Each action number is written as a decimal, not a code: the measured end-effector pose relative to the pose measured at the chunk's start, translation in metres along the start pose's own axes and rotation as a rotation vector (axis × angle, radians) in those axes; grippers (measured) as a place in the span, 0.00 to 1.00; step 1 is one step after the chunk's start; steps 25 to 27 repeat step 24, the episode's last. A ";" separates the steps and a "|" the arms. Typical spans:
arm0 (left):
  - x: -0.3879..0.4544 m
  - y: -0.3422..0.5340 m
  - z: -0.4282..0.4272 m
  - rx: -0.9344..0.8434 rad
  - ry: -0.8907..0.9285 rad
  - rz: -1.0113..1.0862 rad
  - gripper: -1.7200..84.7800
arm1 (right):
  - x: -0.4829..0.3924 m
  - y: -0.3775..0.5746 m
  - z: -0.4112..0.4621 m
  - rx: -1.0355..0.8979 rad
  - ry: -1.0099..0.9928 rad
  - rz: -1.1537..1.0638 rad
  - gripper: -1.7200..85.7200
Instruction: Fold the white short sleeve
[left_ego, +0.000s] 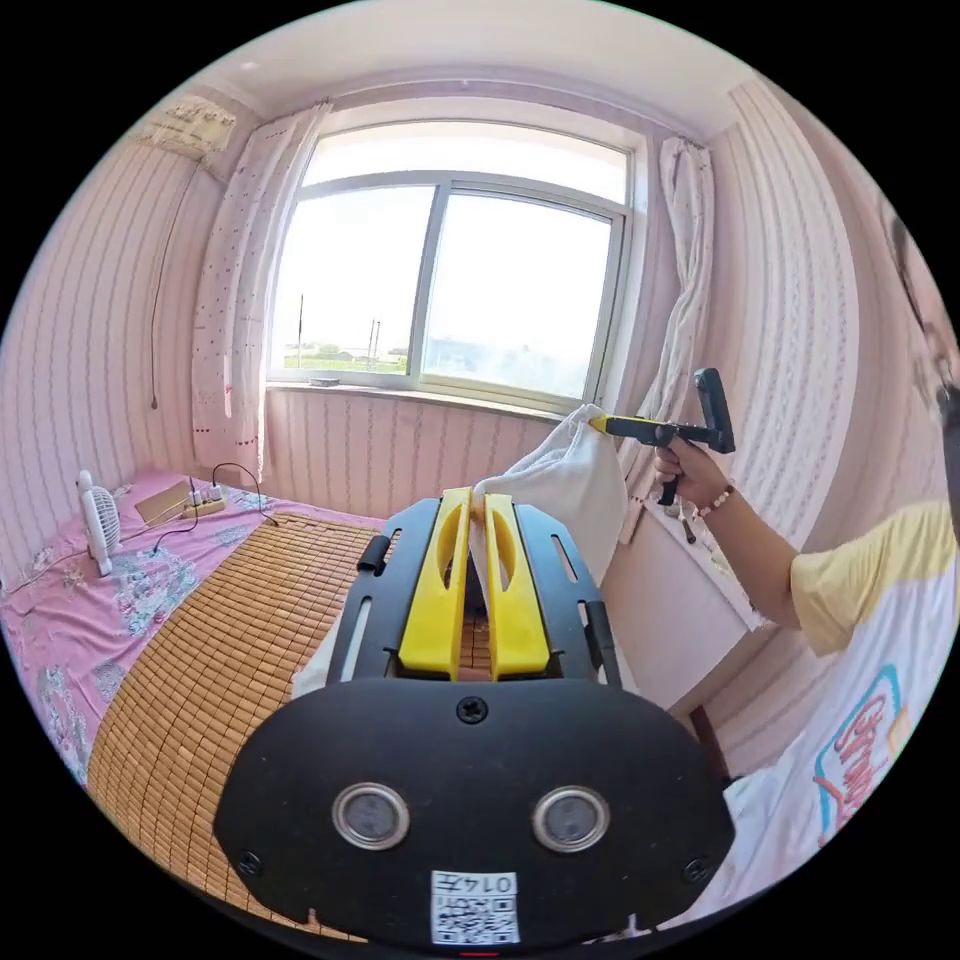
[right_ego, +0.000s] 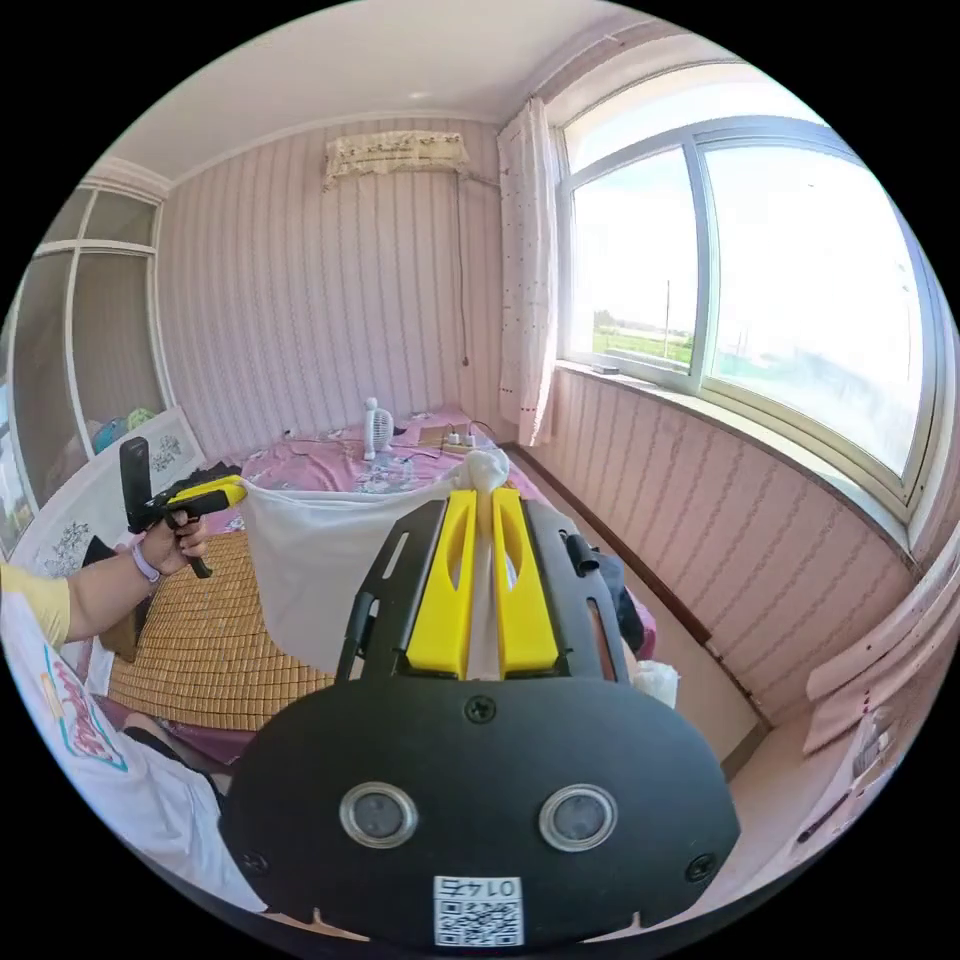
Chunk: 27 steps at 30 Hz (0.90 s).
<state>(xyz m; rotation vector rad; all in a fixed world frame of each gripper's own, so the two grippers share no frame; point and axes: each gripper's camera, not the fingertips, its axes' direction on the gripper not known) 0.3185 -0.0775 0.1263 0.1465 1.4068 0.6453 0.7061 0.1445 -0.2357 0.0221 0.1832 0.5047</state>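
Yellow jaws of the left tongs (left_ego: 478, 497) are pressed together on a bunched bit of the white short sleeve (left_ego: 560, 490), right at their tips. In the left gripper view the white cloth goes from those tips up and across to the right tongs (left_ego: 598, 423), which a hand (left_ego: 690, 468) holds up in the air in front of the window (left_ego: 450, 290). The tip of the right tongs is touching the cloth, and the cloth hangs down between the two.

In the right gripper view the right tongs (right_ego: 482, 478) are also pressed together, with a knot of the white short sleeve (right_ego: 320, 570) squeezed at their tips. From there the top edge of the cloth runs tight across to the left tongs (right_ego: 236, 490), held by the other hand (right_ego: 172, 545). The cloth hangs down like a sheet, lifted above the bed.

Under the cloth is a woven bamboo mat (left_ego: 200, 660) lying on a pink flowery bed sheet (left_ego: 60, 620). A small white fan (left_ego: 98, 520) stands on the bed near the far end, and a power strip (left_ego: 205, 497) with dark cords lies near it, close to the wall under the window. White curtains (left_ego: 235, 300) with little dots hang beside the window. The walls are pink with stripes. A yellow sleeve (left_ego: 860, 585) of the person shows at the side.
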 end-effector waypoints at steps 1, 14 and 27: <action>-0.010 -0.009 0.012 -0.002 -0.011 -0.027 0.07 | 0.020 -0.023 0.025 -0.035 0.051 0.037 0.07; -0.075 0.223 -0.122 -0.321 -0.170 -0.305 0.05 | -0.006 0.210 0.110 -0.172 0.099 0.130 0.11; 0.071 0.405 -0.462 0.032 -0.823 -0.725 0.06 | -0.202 0.282 0.156 -0.347 -0.432 -0.115 0.10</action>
